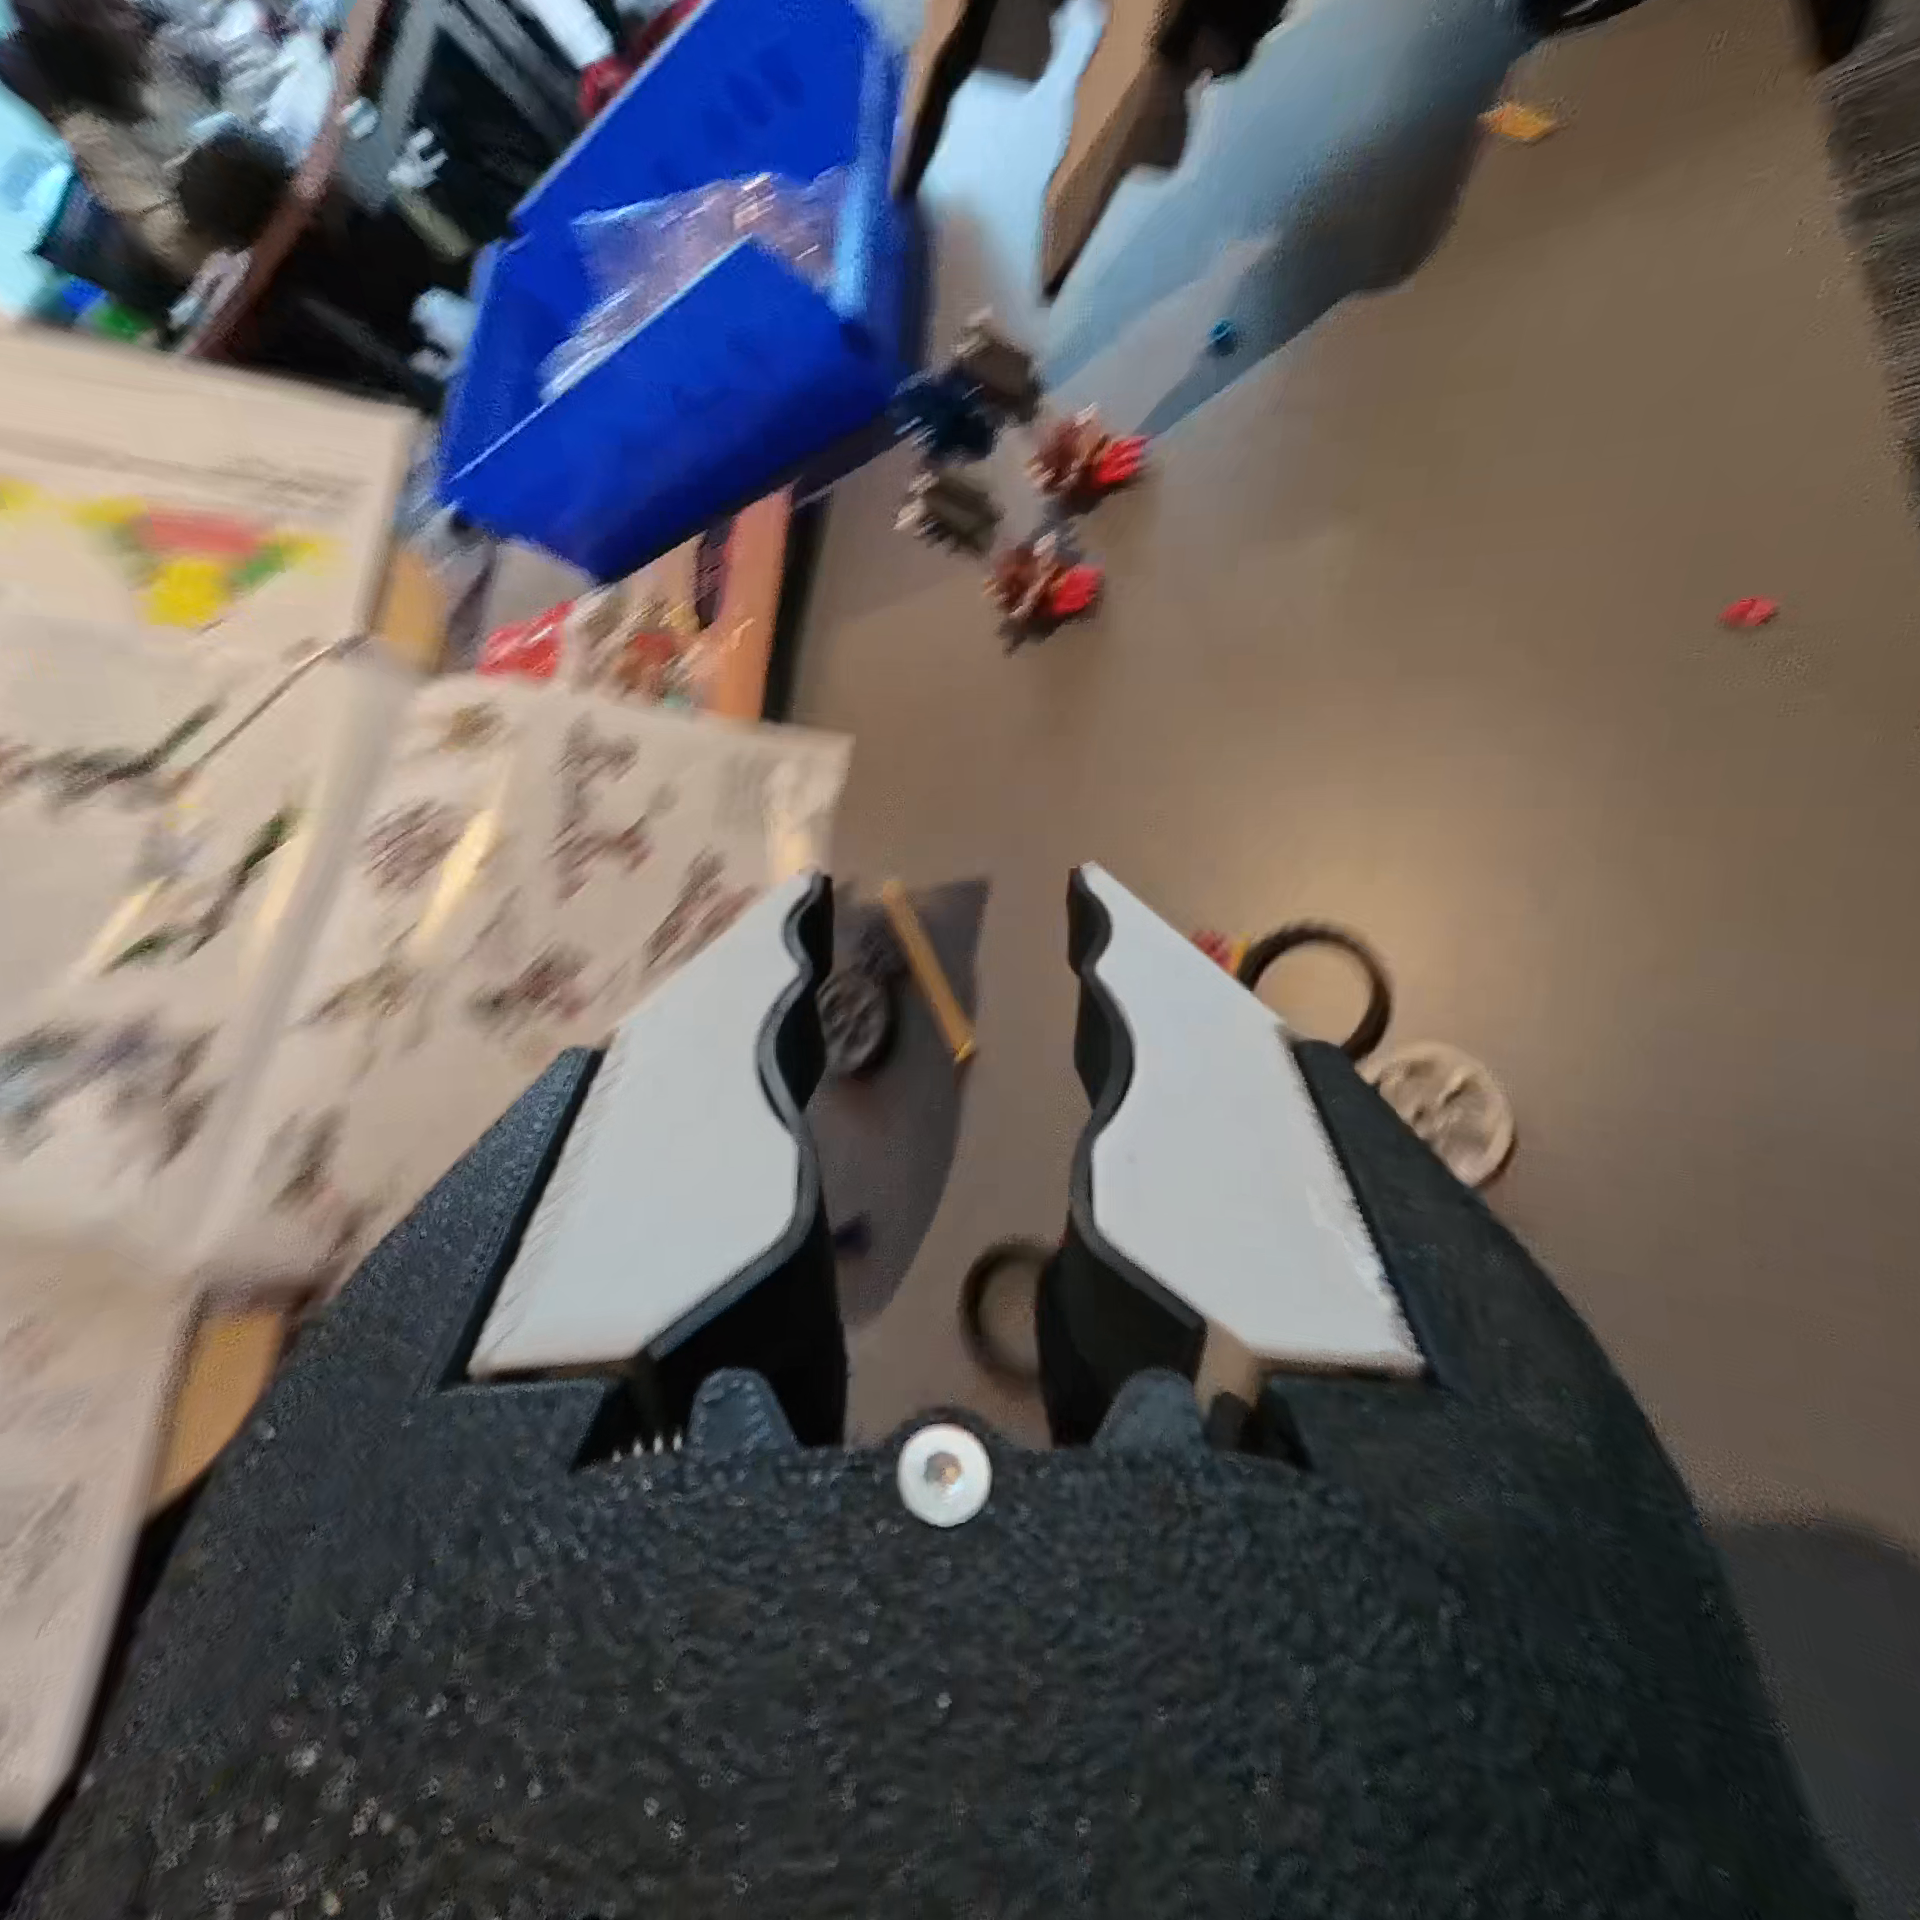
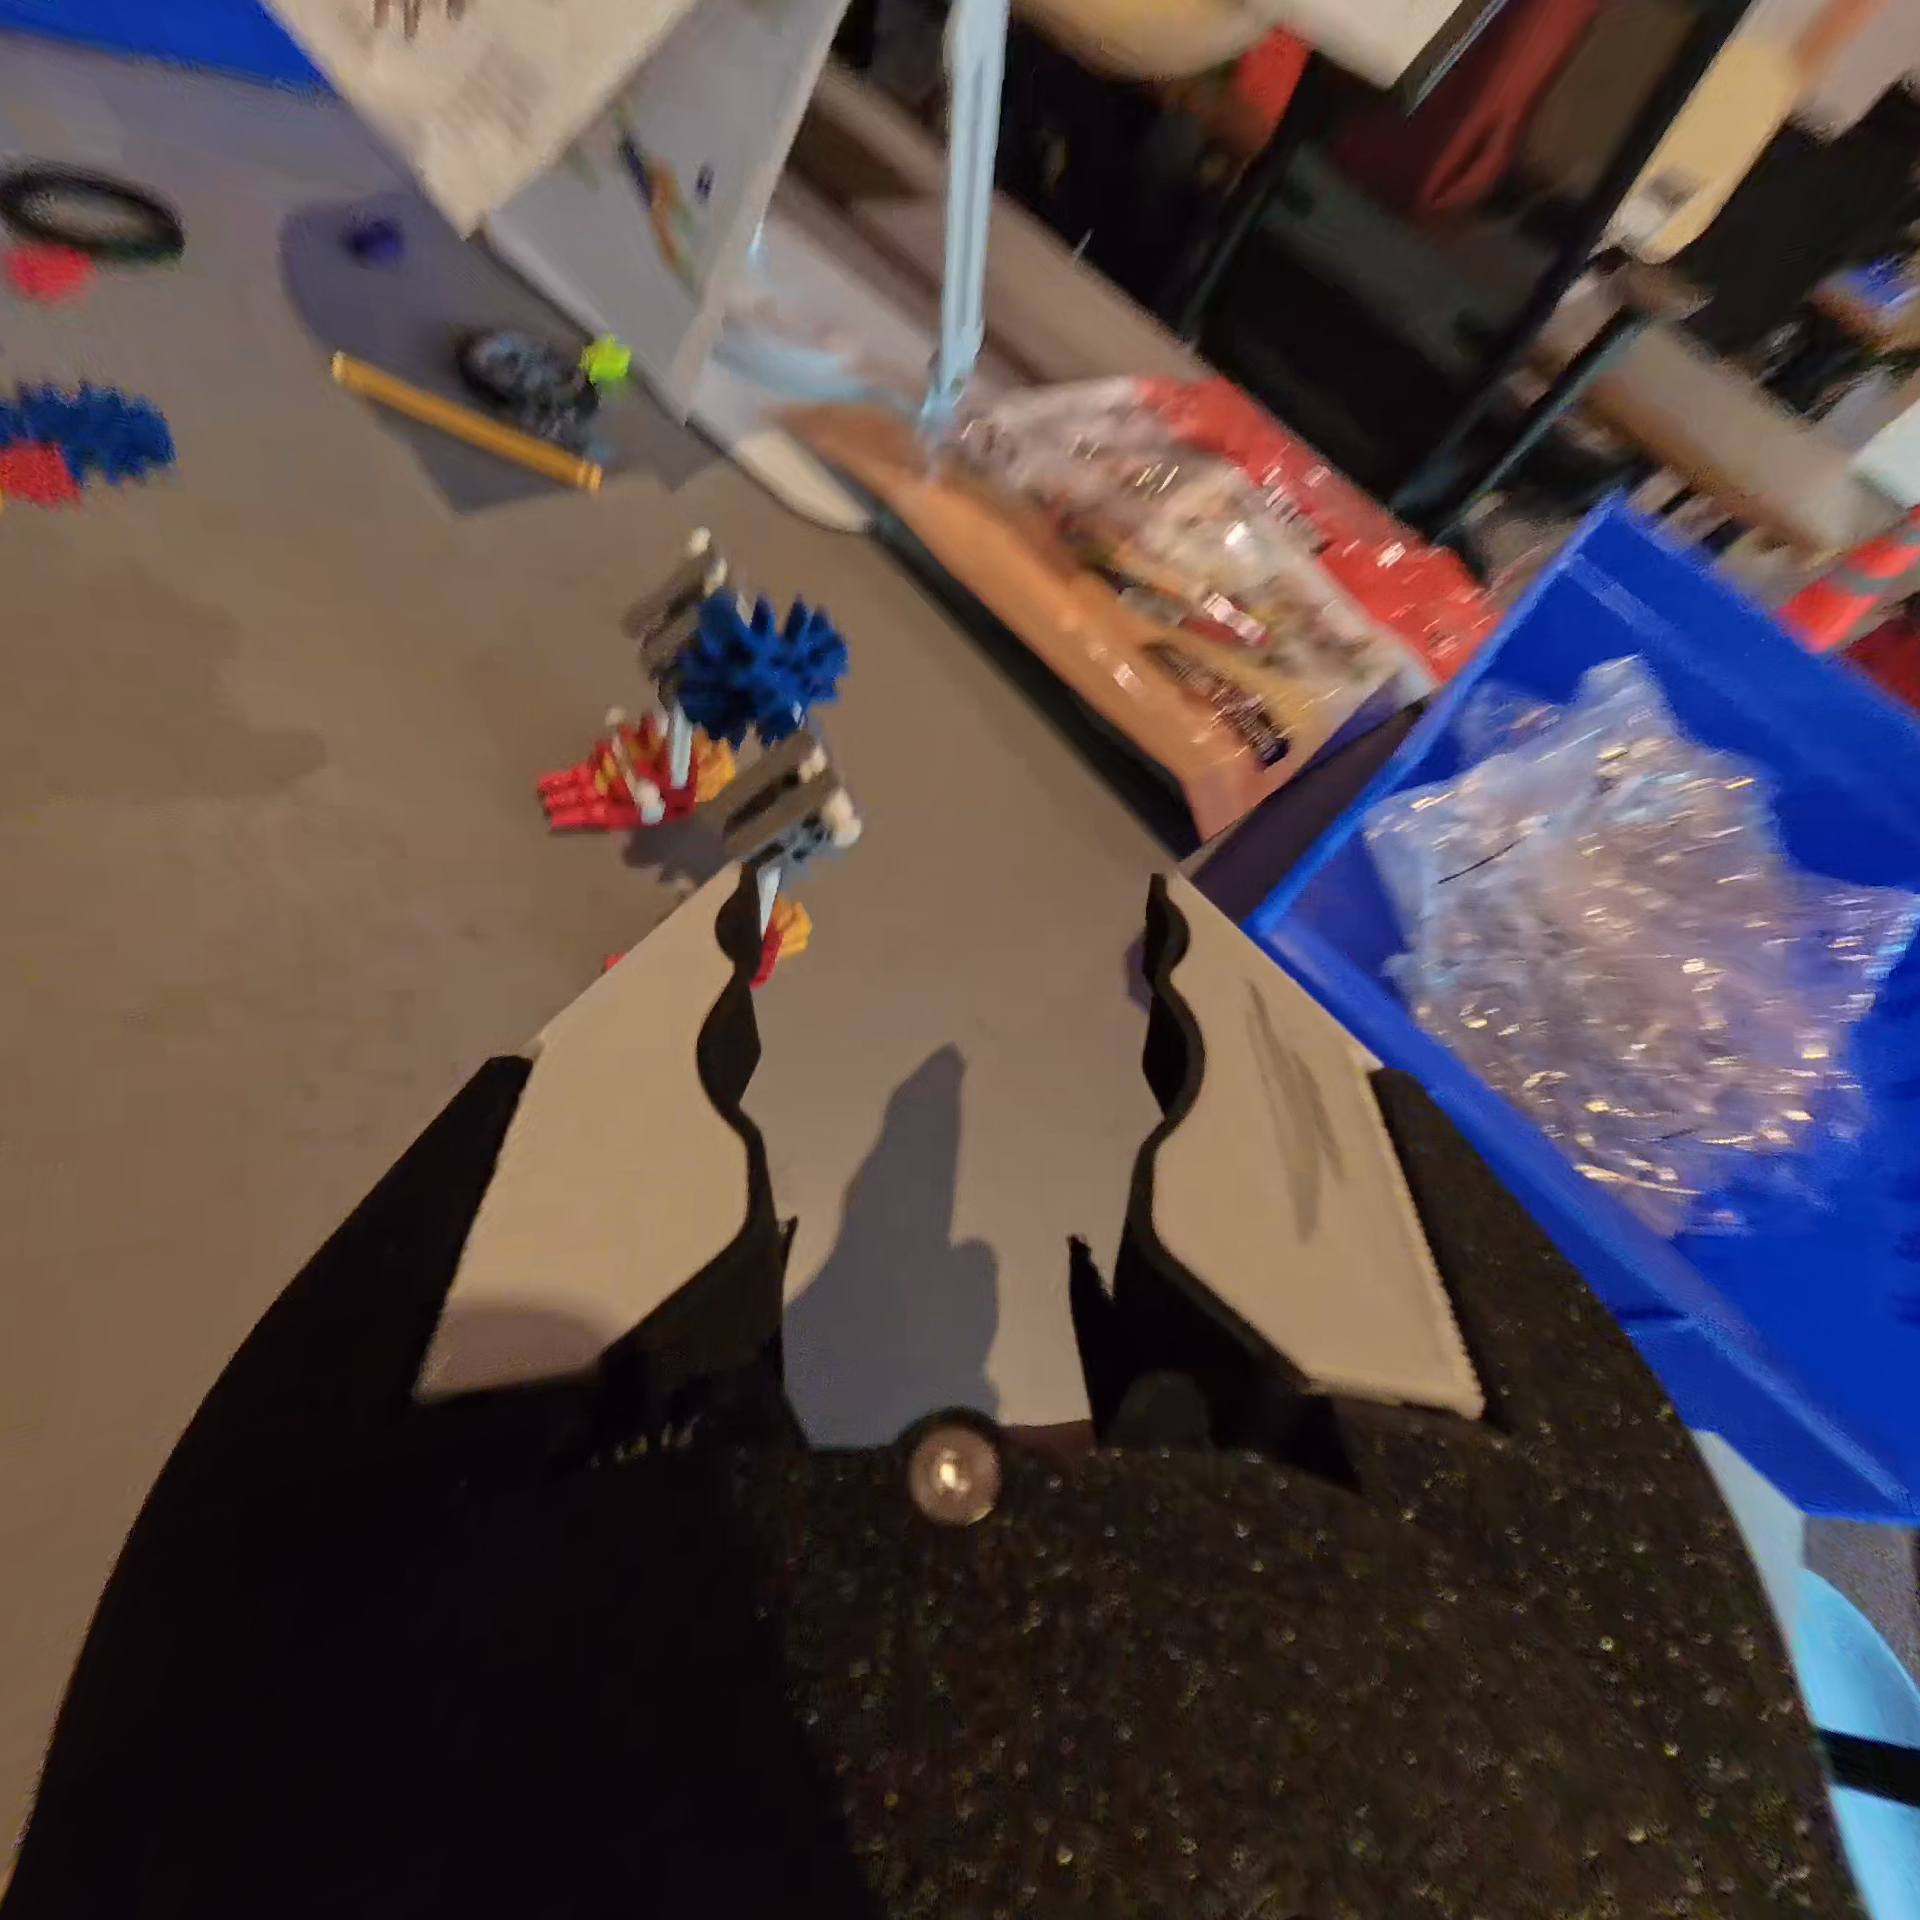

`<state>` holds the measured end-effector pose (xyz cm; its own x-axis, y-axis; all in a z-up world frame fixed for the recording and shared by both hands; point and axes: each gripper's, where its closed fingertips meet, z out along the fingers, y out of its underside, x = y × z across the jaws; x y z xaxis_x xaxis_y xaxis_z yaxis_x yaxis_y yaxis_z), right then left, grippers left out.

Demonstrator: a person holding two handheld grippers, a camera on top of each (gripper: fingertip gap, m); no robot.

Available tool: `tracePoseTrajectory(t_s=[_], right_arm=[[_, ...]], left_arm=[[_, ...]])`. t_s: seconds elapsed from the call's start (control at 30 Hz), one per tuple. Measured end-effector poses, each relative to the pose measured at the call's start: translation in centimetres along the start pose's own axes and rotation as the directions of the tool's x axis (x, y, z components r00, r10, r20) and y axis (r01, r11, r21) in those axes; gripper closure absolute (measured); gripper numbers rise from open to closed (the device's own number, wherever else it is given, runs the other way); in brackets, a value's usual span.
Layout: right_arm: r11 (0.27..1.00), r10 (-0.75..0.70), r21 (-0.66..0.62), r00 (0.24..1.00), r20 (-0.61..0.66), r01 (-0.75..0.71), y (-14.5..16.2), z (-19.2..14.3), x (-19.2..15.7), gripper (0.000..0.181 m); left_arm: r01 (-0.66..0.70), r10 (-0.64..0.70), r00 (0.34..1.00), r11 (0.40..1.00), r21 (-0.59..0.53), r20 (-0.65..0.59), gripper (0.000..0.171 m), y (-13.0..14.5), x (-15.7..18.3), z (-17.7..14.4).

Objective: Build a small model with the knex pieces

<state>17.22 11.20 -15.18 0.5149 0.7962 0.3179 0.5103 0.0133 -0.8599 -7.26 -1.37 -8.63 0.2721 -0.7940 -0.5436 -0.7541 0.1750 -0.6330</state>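
My left gripper is open and empty above the grey table. Just beyond its fingertips lie a yellow rod and a small dark wheel; a black rubber ring and a pale spoked wheel lie to its right. My right gripper is open and empty. A small model of blue, red, grey and yellow construction-toy parts stands just ahead of its left finger and touches neither finger. The same model shows far off in the left wrist view.
A blue bin holding a clear plastic bag stands right of my right gripper; it also shows in the left wrist view. Open instruction sheets lie at left. Loose blue and red gear parts and a bag of parts lie around. The left gripper's tips are roughly 30 centimetres from the right gripper's. Measured from the fingertips, the pale spoked wheel is 12 centimetres or so from the left gripper and 30 centimetres from the right. The yellow rod is about 15 centimetres from my left fingertips and 25 centimetres from my right. It is also in sight in the right wrist view.
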Motion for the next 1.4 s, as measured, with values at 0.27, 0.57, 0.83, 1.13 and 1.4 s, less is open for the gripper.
tracePoseTrajectory(t_s=[0.27,0.57,0.83,1.13,1.4], right_arm=[[0.943,-0.130,0.308,0.991,-0.007,0.126,-8.9,-1.8,-4.6,0.122],[0.916,-0.162,0.392,0.973,0.167,0.085,-11.2,2.5,-10.2,0.126],[0.936,-0.113,0.352,0.968,0.224,0.028,-8.9,3.4,-9.9,0.127],[0.953,-0.065,0.302,0.976,0.206,0.000,-7.3,4.5,-8.5,0.129],[0.961,-0.021,0.275,0.981,0.191,-0.032,-6.4,5.1,-7.6,0.129]], left_arm=[[0.264,-0.125,0.925,0.890,-0.371,0.359,0.139,15.1,-11.2,-15.8],[0.378,-0.358,0.919,0.684,-0.625,0.164,0.132,27.7,-6.7,-17.3],[0.302,-0.498,0.867,0.502,-0.811,0.015,0.128,33.2,-1.4,-17.2],[0.291,-0.393,0.919,0.607,-0.740,0.039,0.127,32.9,-4.7,-13.9],[0.334,-0.344,0.933,0.716,-0.613,0.107,0.124,32.1,-10.1,-9.2]])
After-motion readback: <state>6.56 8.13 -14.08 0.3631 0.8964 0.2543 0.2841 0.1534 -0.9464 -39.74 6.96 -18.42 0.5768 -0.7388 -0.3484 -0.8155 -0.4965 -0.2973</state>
